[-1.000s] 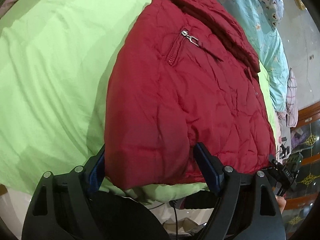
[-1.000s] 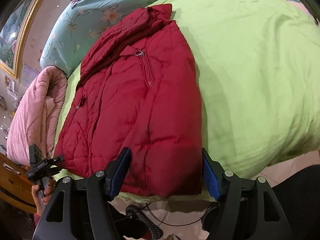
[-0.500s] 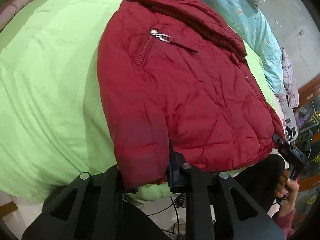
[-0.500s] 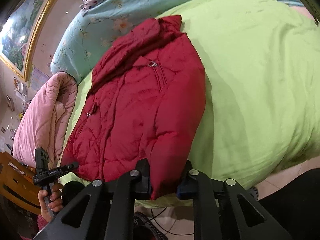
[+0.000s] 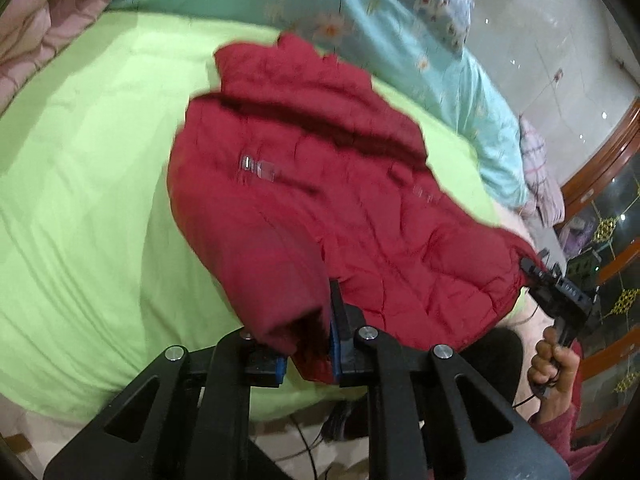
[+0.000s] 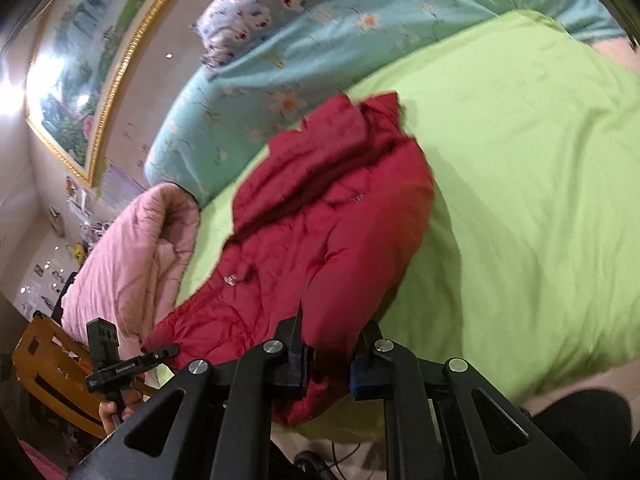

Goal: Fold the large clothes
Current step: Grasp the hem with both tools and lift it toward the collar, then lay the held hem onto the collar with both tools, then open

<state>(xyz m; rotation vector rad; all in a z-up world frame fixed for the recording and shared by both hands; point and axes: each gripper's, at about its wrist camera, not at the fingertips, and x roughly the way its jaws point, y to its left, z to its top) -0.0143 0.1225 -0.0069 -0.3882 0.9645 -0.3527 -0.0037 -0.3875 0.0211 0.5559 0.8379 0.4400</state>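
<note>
1. Lime-green bedding (image 5: 88,184) covers the bed, with a turquoise floral quilt (image 6: 304,44) lying along the far side against the wall.
2. A rolled pink comforter (image 6: 132,256) sits at one end of the bed, beside a wooden piece of furniture (image 6: 48,364).
3. A gold-framed painting (image 6: 92,76) hangs on the wall above the bed.
4. The red puffer jacket (image 5: 320,200) lies on the green bedding near its front edge, collar toward the turquoise quilt and hem toward the person.
5. A metal zipper pull (image 5: 258,168) shows on the jacket's chest; it is blurred.
6. The left tool (image 5: 308,356) is closed onto one hem corner of the jacket, red fabric bunched between its blue pads (image 5: 334,344).
7. The right tool (image 6: 326,372) is likewise clamped on the other hem corner, with fabric hanging below its fingers.
8. In the left wrist view, the right tool's body shows at the jacket's far corner, gripped by a hand (image 5: 554,364) in a dark red cuff.
9. Both views are motion-blurred, so the quilting and seams are hard to read.
10. Cables (image 5: 304,440) lie on the floor below the bed's edge.
</note>
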